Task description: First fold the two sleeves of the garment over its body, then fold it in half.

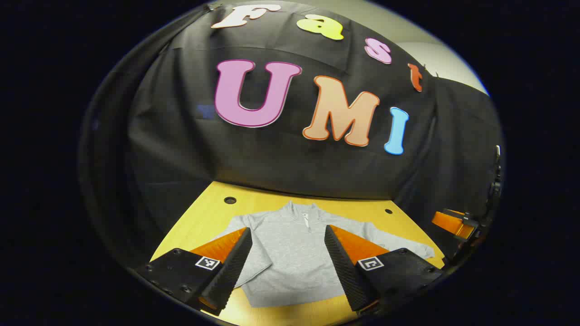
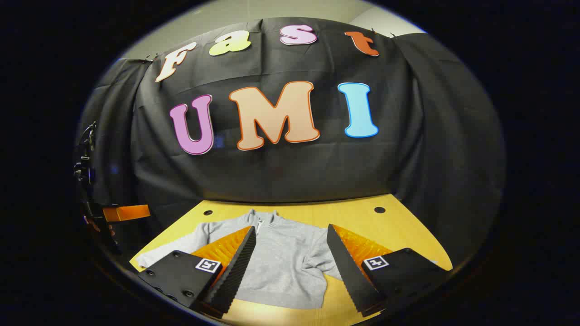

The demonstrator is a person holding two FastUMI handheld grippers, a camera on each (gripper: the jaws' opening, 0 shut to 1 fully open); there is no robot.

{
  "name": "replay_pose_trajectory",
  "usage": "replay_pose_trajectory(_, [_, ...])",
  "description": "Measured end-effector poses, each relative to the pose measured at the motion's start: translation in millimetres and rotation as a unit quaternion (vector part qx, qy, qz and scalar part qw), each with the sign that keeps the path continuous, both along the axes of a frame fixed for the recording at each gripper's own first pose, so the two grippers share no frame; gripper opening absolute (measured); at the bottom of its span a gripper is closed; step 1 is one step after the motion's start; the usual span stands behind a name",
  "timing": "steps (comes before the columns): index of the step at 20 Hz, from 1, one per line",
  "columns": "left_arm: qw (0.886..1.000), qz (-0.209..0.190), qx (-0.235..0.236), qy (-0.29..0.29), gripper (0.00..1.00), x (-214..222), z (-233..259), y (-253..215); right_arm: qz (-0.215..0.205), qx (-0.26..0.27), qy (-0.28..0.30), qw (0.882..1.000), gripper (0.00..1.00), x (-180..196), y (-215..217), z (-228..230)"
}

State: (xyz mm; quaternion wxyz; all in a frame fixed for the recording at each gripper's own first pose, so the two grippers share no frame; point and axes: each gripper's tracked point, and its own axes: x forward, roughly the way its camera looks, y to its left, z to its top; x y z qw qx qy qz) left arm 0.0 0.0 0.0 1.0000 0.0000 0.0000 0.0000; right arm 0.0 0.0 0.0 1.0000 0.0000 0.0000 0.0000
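At the bottom of the left gripper view, our left gripper [image 1: 286,262] hangs with jaws spread wide and empty, framing the sweater [image 1: 290,253] laid flat on the table [image 1: 204,213]; we judge this a ready stance before any sleeve fold. Our right gripper [image 2: 290,267] is likewise spread and empty. Sleeves lie outward, collar toward the far edge. Nothing blocks the reach.

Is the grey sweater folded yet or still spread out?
Spread out. The sweater lies flat on the table, both sleeves out sideways, collar at the far end.
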Motion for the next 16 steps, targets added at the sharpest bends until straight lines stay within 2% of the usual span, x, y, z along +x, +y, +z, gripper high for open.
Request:
replay_pose_trajectory(3, [1.0, -0.027, 0.016, 0.004, 0.94, 4, 1, -5, -0.024, 0.004, -0.007, 1.0, 0.98, -4, -6, -3])
replay_pose_trajectory(7, [0.999, -0.044, -0.004, 0.015, 0.94, 6, -7, -4, -0.041, 0.013, -0.002, 0.999, 0.98, -13, -10, -12])
replay_pose_trajectory(13, [0.999, -0.031, -0.026, 0.02, 0.94, 5, -13, 11, -0.061, 0.01, 0.009, 0.998, 0.98, -22, -24, -20])
replay_pose_trajectory(16, [0.999, -0.024, -0.028, 0.021, 0.94, 6, -13, 14, -0.076, 0.019, 0.009, 0.997, 0.98, -25, -47, -20])
